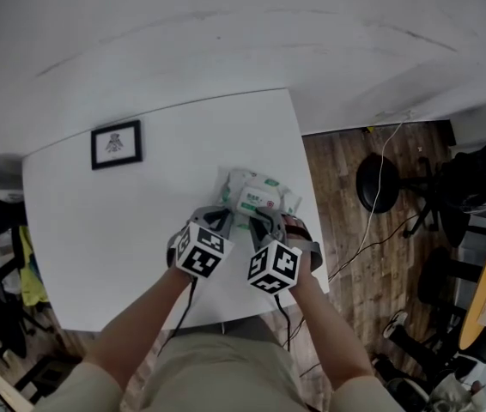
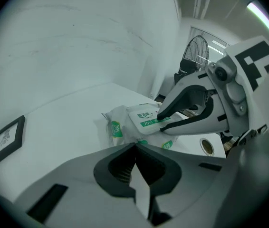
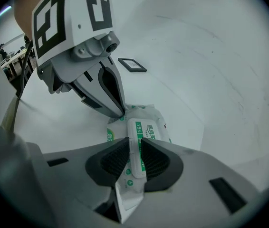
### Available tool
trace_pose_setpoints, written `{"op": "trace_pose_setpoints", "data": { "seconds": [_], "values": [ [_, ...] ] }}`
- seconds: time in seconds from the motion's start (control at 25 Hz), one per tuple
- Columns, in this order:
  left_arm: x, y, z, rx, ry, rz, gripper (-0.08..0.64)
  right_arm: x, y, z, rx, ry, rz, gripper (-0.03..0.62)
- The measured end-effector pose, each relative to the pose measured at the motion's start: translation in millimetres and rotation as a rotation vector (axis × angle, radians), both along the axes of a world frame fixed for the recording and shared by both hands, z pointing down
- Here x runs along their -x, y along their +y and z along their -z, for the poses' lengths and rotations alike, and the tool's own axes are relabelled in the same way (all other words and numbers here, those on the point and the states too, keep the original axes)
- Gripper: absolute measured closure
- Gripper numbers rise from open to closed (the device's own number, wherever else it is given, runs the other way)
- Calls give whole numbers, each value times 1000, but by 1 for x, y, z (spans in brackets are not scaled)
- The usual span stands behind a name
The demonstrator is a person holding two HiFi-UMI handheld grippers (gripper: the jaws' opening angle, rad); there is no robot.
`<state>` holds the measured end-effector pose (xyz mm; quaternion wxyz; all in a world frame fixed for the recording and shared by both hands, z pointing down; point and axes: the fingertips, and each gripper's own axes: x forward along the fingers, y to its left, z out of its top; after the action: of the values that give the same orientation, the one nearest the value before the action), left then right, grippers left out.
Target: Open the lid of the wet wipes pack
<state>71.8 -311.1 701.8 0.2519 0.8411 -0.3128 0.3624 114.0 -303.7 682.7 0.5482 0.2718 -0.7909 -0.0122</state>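
Wet wipes pack [image 1: 256,194] lies on the white table [image 1: 97,221] near its right edge in the head view: one pack, one picture frame [image 1: 116,144], two grippers; the left gripper view shows the left gripper [image 2: 135,148] squeezed together on nothing, just beside the pack. The right gripper view shows the right gripper [image 3: 134,156] pinching the lid [image 3: 141,129]; I think the grab is being made, and next the lid needs a gentle lift.

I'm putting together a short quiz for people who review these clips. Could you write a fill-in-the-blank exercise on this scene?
1. The wet wipes pack lies on a ___ table.
2. The right gripper has its jaws closed on the pack's ___.
3. The left gripper has its jaws ___, with nothing between them.
4. Away from the pack, the table also bears a framed ___.

Missing words: white; lid; shut; picture.
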Motion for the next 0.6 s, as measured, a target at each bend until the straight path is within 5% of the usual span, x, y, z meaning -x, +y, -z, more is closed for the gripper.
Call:
{"op": "trace_pose_setpoints", "data": {
  "seconds": [0.24,0.6],
  "values": [
    [0,-1,-1,35,1,16,538,-1,-3,17,21,-101,-51,519],
    [1,2,-3,31,0,20,538,-25,-57,53,-67,-214,-176,554]
  ]
}}
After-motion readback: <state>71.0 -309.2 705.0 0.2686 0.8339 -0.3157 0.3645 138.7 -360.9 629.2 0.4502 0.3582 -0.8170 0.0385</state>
